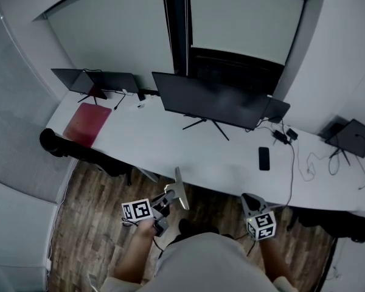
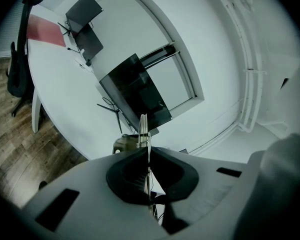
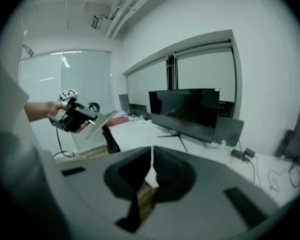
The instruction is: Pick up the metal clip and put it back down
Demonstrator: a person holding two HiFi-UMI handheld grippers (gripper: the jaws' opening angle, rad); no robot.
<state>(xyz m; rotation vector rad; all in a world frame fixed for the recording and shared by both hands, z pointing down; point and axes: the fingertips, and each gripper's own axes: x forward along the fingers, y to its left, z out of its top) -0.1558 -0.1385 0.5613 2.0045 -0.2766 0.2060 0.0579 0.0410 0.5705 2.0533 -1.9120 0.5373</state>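
The metal clip [image 1: 180, 190], a flat grey plate, is held in the air in front of the white desk's near edge, with my left gripper [image 1: 168, 195] shut on its lower end. Along the left gripper's jaws the clip [image 2: 143, 129] shows edge-on as a thin upright strip pinched between the pads. My right gripper [image 1: 250, 202] hovers to the right at about the same height, jaws shut with nothing between them [image 3: 151, 159]. From the right gripper view, the left gripper [image 3: 82, 118] and the tilted clip [image 3: 103, 122] show at the left, held by a hand.
The long white desk [image 1: 170, 145] carries a large dark monitor [image 1: 210, 99], a black phone [image 1: 264, 158], a red pad [image 1: 87, 123], smaller screens at the back left and cables at the right. Dark chairs [image 1: 55, 143] stand at the desk's front edge over a wooden floor.
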